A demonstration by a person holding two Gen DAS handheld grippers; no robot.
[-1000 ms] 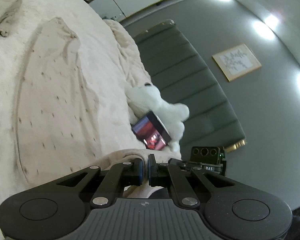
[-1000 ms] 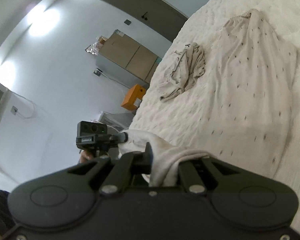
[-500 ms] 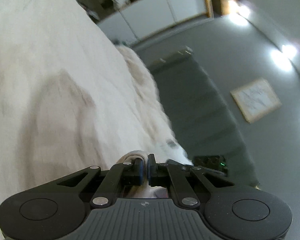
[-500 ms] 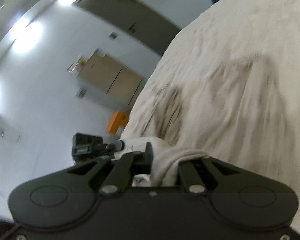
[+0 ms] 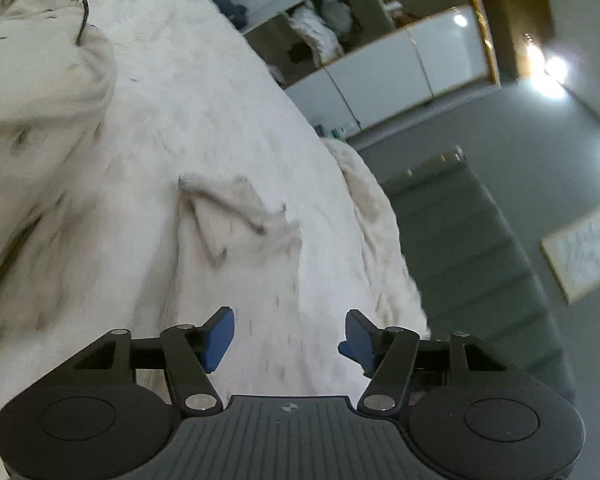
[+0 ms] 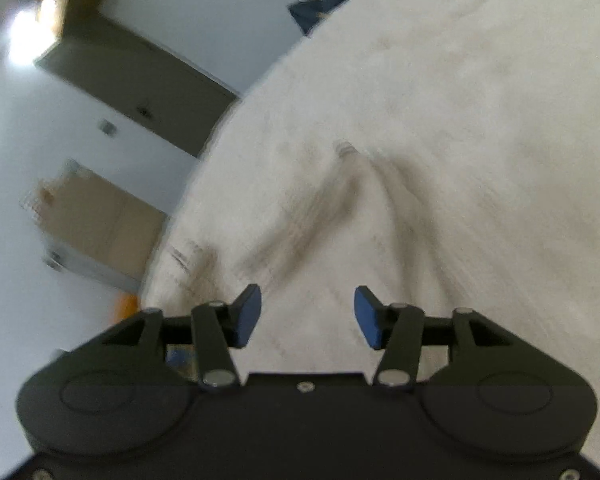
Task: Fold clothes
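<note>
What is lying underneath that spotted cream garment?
The spotted cream garment lies on a white bedspread, which shows all around it. Whatever is beneath the bedspread stays covered.

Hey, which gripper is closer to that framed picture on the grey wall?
Left. The left gripper has the picture off to its right; the right gripper shows no picture.

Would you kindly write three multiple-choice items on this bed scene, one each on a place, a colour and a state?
1. Where does the spotted cream garment lie?
A. on the white bedspread
B. on the floor
C. in a basket

2. What colour are the left gripper pads?
A. red
B. blue
C. yellow

3. What is between the right gripper jaws?
A. a clamped sleeve
B. a toy
C. nothing gripped

Answers: 1 A, cloth spread on the bed; 2 B, both pads show blue; 3 C, the opening jaws stand apart, fabric only beneath.
</note>
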